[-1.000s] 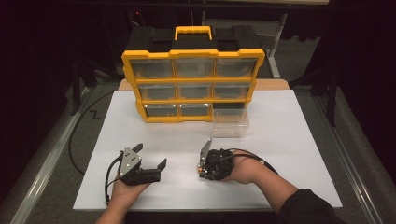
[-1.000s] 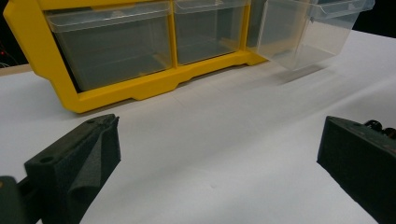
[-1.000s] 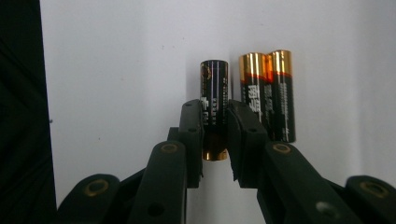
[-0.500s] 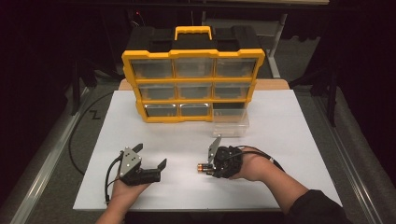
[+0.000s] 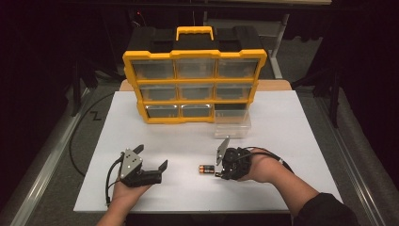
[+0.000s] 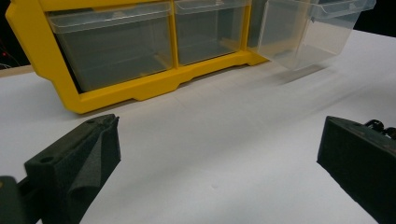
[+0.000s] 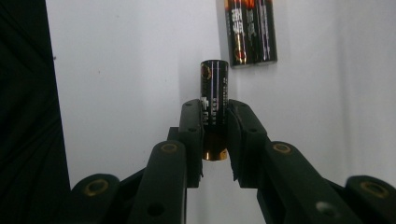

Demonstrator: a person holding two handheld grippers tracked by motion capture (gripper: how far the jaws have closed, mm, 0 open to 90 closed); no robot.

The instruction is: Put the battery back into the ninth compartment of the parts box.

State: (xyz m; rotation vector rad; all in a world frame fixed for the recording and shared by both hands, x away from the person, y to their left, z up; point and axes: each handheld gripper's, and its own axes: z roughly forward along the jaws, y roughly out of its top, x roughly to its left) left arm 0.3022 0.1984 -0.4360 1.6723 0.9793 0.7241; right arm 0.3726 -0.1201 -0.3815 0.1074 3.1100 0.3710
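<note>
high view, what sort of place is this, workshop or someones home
Probably a lab or recording bench, not a home: a white-covered table ringed by dark curtains, bearing a yellow parts organizer with clear drawers. A person works hand-held tongs, the right tongs shut on a battery.

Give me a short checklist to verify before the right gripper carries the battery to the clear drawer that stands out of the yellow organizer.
1. Right gripper shut on the battery, one jaw on each side: ok.
2. Battery sits deep enough between the jaws: cannot tell; much of it sticks out past them.
3. Clear drawer out on the table in front of the yellow organizer: ok.
4. Left gripper open and away from the path: ok.
5. Two more batteries still lie on the table: ok.
</note>
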